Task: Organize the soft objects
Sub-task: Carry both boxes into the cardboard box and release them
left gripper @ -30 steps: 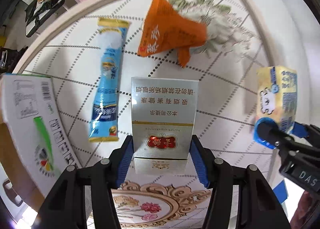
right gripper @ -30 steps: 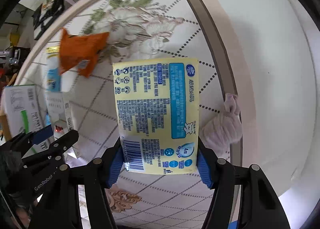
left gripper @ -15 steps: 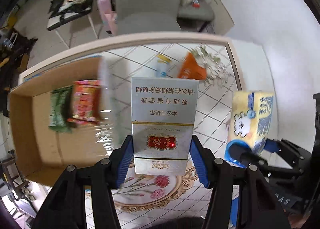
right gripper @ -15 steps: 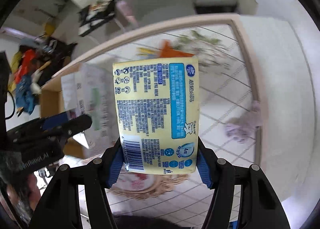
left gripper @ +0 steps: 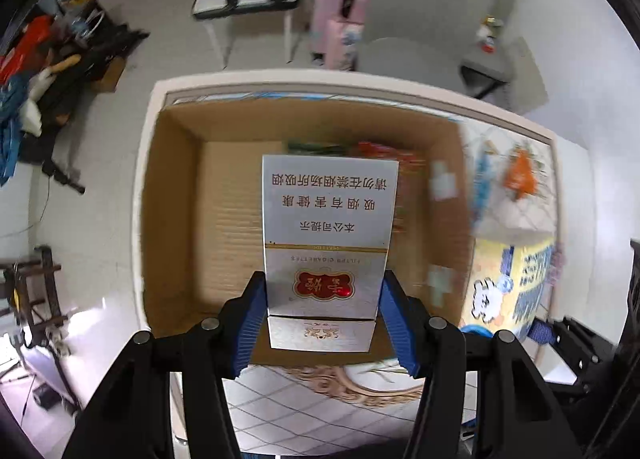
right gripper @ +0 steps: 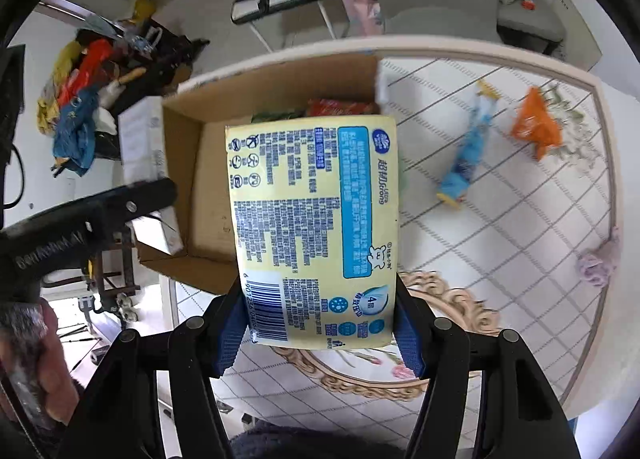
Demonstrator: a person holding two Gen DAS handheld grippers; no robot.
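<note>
tiled bench now gives way to the cardboard box (left gripper: pixel 224 219) below: we have swung over it, left gripper (left gripper: pixel 322 315) jaws clenched on the cigarette pack (left gripper: pixel 328 235), right gripper (right gripper: pixel 320 323) jaws on the tissue pack (right gripper: pixel 316 227), ready to drop.

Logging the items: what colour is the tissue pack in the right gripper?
Pale yellow with blue print, clearest in the right wrist view: tissue pack.

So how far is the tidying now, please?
Done: a red packet and a green one already lie in the cardboard box. In hand: the left claw holds a silver carton over the box; the right claw holds a yellow tissue pack. Left on the table: blue sachet, orange packet, lilac cloth.
</note>
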